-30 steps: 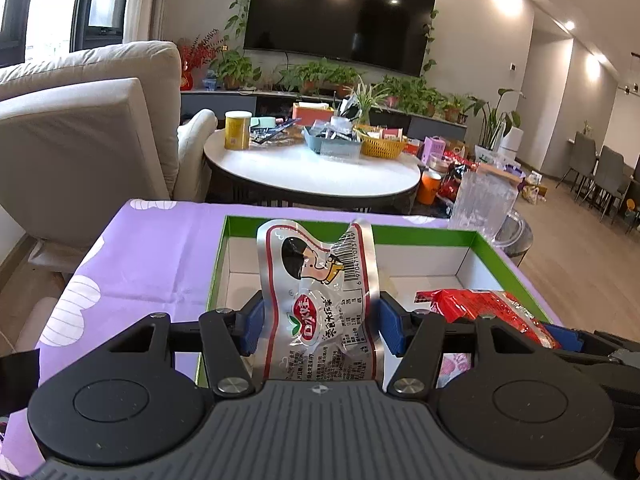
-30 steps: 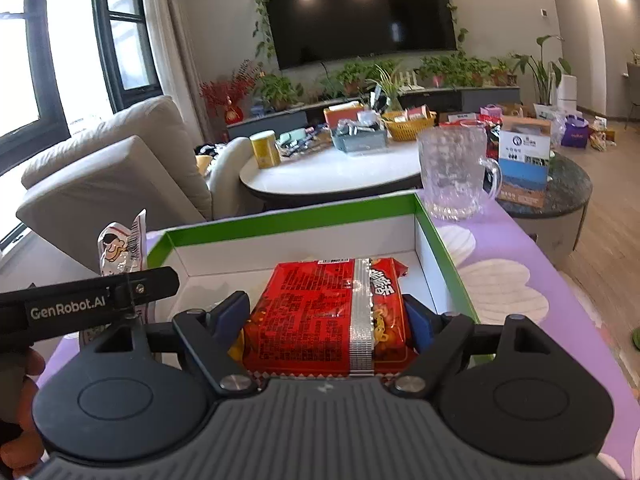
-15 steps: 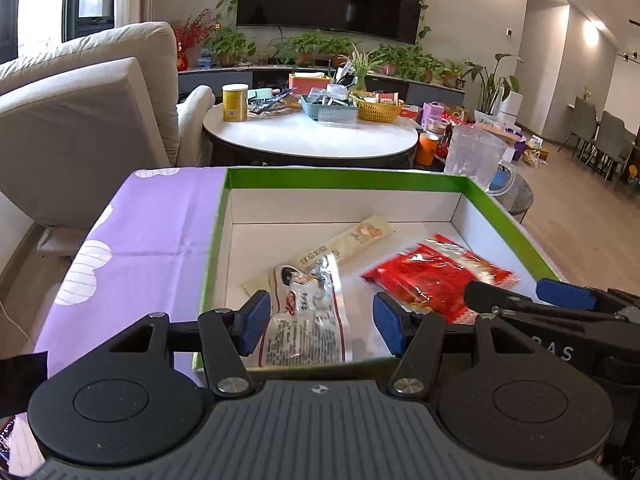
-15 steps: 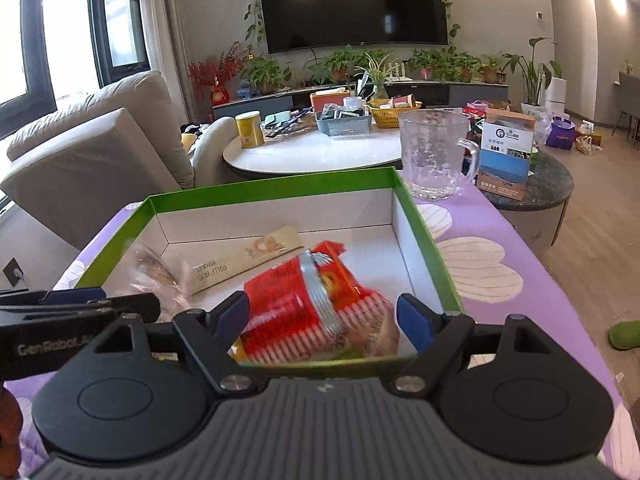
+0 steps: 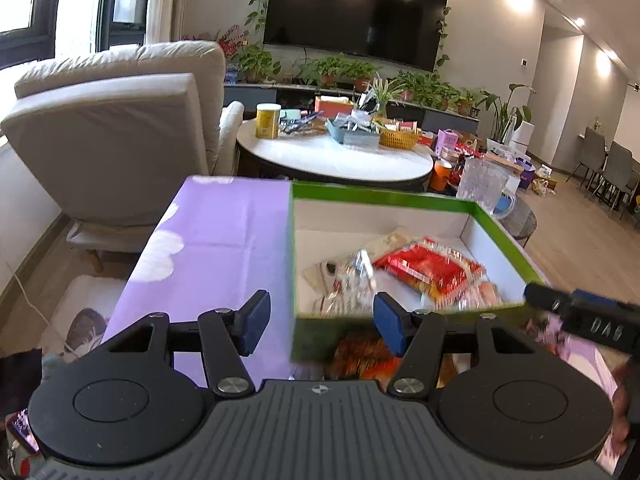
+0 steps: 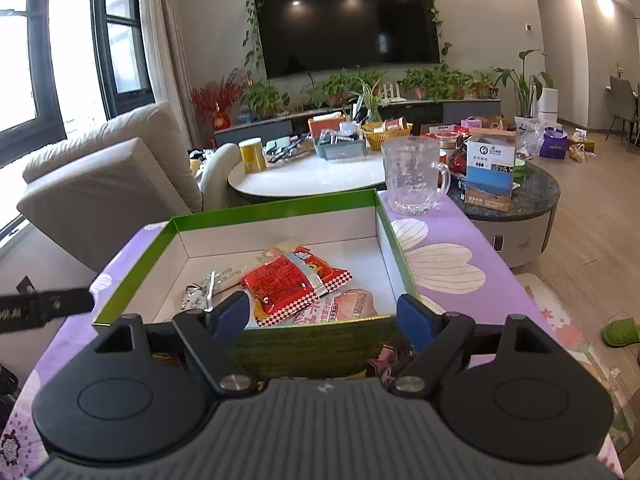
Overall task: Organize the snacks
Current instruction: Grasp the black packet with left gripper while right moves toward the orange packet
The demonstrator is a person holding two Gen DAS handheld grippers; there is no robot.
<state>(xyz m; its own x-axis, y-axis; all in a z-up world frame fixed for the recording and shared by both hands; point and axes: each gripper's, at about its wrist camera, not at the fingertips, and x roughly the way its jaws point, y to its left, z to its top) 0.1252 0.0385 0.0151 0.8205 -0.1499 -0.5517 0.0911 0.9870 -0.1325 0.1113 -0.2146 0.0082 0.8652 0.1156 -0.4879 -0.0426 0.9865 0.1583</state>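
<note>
Your left wrist camera sat just behind the left gripper point(image 5: 318, 326), looking forward and somewhat down along its fingers from beyond the near left corner of the green-rimmed box point(image 5: 296, 248), close enough that the near wall filled the space below the fingers. Your right wrist camera sat the same way behind the right gripper point(image 6: 322, 320), centred on the near wall of the same box point(image 6: 276, 212), equally close. Both faced the far wall with the television point(image 5: 356, 12). They shared the box interior with its red snack packet point(image 6: 294, 278), the purple-covered bench point(image 5: 224, 224), the round white table point(image 6: 308, 178), the armchair point(image 5: 116, 132) and the glass mug point(image 6: 412, 180). Each view caught the other gripper's tip at its edge.
</note>
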